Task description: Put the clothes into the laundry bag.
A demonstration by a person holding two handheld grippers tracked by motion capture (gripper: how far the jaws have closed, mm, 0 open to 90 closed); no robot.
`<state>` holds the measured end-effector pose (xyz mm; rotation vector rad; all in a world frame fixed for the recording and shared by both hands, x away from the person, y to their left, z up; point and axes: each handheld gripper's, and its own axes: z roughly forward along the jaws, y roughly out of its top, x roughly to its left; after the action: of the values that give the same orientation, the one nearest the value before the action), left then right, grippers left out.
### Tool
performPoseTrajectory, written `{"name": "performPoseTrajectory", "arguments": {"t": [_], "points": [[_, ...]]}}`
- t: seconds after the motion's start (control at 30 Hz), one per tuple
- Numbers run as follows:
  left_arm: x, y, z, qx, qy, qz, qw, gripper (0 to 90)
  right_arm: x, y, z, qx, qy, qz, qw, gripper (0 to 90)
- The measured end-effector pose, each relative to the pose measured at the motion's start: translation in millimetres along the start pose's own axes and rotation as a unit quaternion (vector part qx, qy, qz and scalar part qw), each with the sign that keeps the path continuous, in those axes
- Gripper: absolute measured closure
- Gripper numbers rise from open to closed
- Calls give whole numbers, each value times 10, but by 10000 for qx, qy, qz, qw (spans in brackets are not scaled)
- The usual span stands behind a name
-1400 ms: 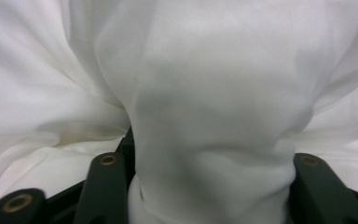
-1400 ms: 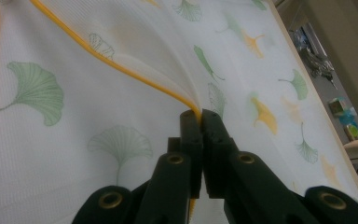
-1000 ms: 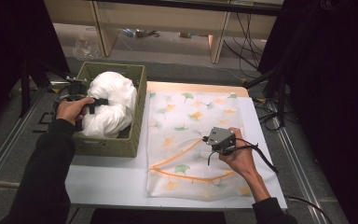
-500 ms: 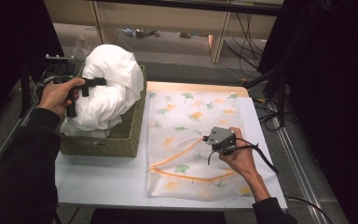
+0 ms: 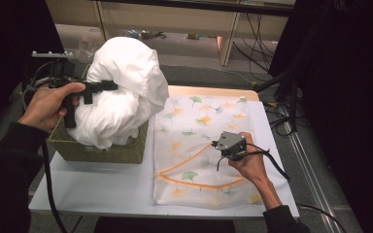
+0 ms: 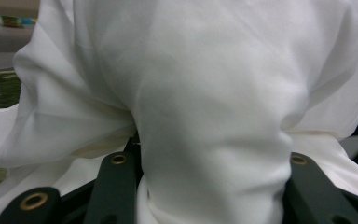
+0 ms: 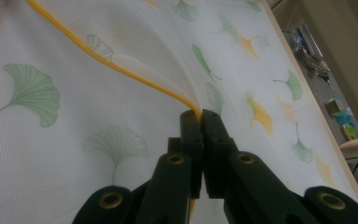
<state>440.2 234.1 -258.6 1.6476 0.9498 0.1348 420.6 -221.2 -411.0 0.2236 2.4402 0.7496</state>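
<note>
A bulky white cloth bundle (image 5: 124, 90) hangs lifted above a green woven basket (image 5: 104, 150) at the table's left, its lower end still in the basket. My left gripper (image 5: 108, 86) is shut on a thick fold of that white cloth (image 6: 205, 140), which bulges between the two dark jaws in the left gripper view. A white mesh laundry bag (image 5: 199, 145) printed with green and orange leaves lies flat on the table's right half. My right gripper (image 5: 217, 144) is shut on its yellow-trimmed opening edge (image 7: 135, 77), holding the top layer raised off the layer below.
The white table (image 5: 97, 189) has bare surface in front of the basket. Cables (image 5: 267, 160) trail from the right gripper toward the table's right edge. Shelving and clutter (image 5: 145, 35) stand on the floor behind the table.
My left gripper has risen and carried the white cloth up out of the basket. The right gripper and the bag have stayed put.
</note>
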Motion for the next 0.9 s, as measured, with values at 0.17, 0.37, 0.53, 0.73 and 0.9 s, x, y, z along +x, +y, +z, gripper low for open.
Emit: {"name": "performPoseTrajectory", "arguments": {"t": [0.17, 0.37, 0.53, 0.73, 0.9], "points": [[-280, -183, -10, 325, -220, 232, 9990, 567, -10, 0, 5, -13, -7, -24, 10000, 896], [-621, -429, -22, 450, -790, 210, 9956, 569, -51, -1, 6, -27, -13, 101, 9999, 896], [-890, -605, -11, 577, -1035, 399, 9921, 570, -148, -4, -24, -69, -76, 370, 9993, 897], [-1132, -785, 51, 801, -1337, 575, 9861, 569, -256, 22, -60, -163, -195, 387, 9989, 897], [-1208, -1035, 209, 938, -1296, 825, 9837, 568, -298, 101, -77, -172, -284, 423, 9986, 896]]}}
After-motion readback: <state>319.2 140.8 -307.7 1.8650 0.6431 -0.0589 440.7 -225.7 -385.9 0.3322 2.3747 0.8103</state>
